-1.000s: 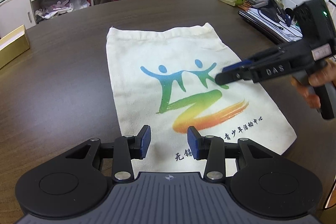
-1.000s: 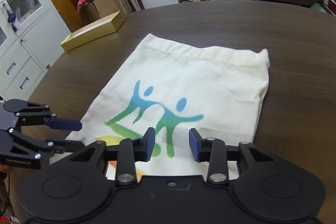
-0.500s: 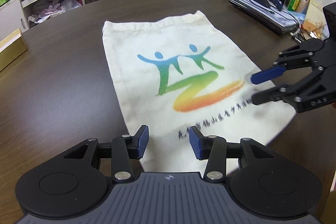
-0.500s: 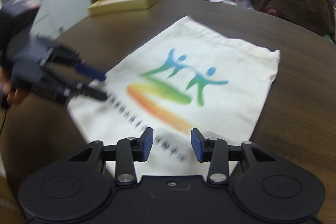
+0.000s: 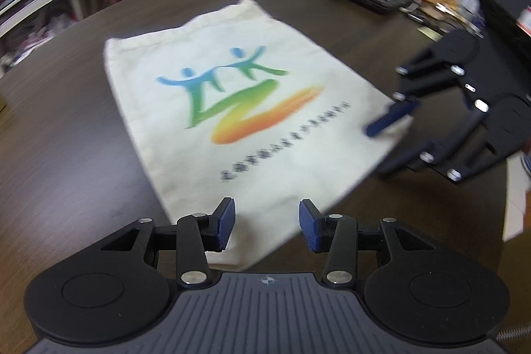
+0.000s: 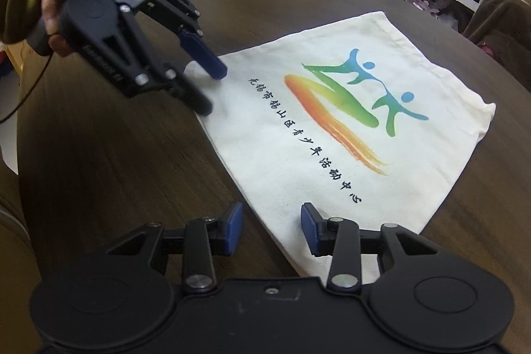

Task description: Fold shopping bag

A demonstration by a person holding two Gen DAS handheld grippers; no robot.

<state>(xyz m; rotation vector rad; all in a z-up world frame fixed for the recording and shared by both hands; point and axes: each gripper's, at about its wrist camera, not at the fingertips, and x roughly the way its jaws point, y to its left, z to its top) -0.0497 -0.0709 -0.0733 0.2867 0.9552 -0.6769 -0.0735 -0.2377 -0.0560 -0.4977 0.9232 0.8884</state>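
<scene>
Blurred print hides the shopping bag's [image 5: 212,62] lettering.

Motion blur smears the bag's printed text [image 5: 285,140] unreadable.

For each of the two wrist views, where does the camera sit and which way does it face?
Left wrist: on the left gripper, angled down along the shopping bag from its printed-text end; right gripper at that end's other corner.
Right wrist: on the right gripper, facing down across the bag's text end; left gripper and a hand show.
Shared: bag, table, both open grippers.
</scene>
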